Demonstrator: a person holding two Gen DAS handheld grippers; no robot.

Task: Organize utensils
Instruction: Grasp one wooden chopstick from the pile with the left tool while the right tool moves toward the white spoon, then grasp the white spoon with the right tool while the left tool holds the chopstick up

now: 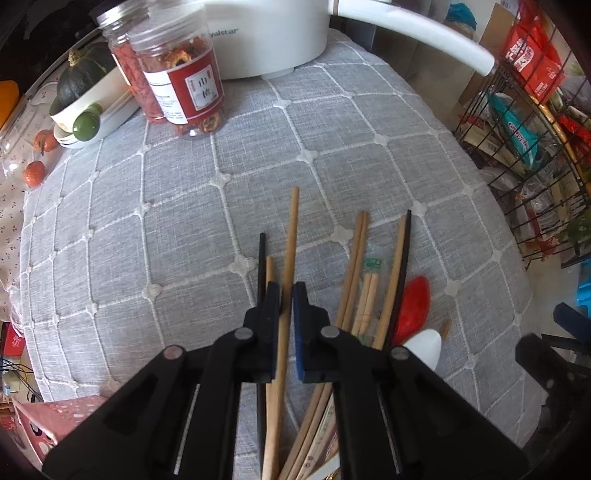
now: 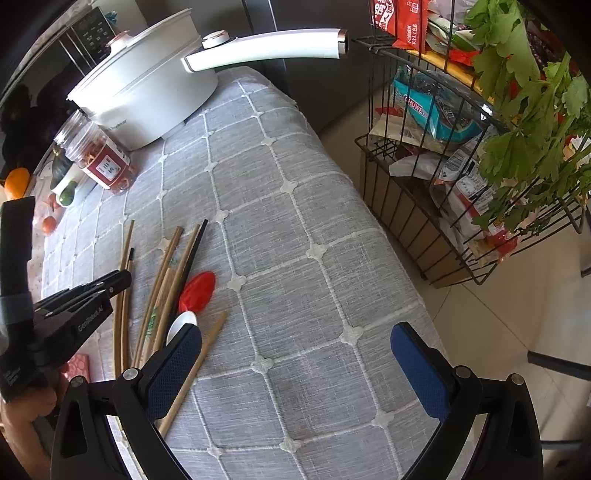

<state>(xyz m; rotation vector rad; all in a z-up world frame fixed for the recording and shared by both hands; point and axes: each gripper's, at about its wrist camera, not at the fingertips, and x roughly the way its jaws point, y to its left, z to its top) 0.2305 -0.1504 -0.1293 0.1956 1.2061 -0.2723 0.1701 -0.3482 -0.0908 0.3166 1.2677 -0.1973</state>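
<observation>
1. Left gripper (image 1: 286, 295) pointed steeply down at the table, jaws pressed together on one long wooden chopstick (image 1: 291, 236); stick ran between the pads and stuck out toward 12 o'clock in the left wrist view.
2. Just beside it at 9 o'clock, touching the left pad: a black chopstick (image 1: 262, 254) and a shorter wooden one (image 1: 269, 266), both flat on the grey checked tablecloth (image 1: 184, 229).
3. At 3 o'clock from the left gripper, the rest of the pile: a pair of wooden chopsticks (image 1: 356, 251), a short pair in clear wrapping (image 1: 367, 295), then one wooden and one black stick (image 1: 406, 251) side by side.
4. Further to 3 o'clock, a red spoon (image 1: 413, 306) and a white spoon (image 1: 424, 345), touching each other.
5. Right gripper (image 2: 295, 365) wide open above the bare cloth, nothing between the blue pads; left pad (image 2: 173, 365) over the white spoon (image 2: 181, 325) and a single wooden chopstick (image 2: 199, 354).
6. Seen from the right wrist, left gripper (image 2: 122, 278) at 9 o'clock, tip down among the chopsticks.
7. Far end of the table, 12 o'clock: a white pot (image 1: 266, 33) with long handle, two jars (image 1: 184, 85) of dried fruit at 11 o'clock.
8. Off the table at 3 o'clock: a wire rack (image 2: 424, 206) with snack bags and green leaves.
</observation>
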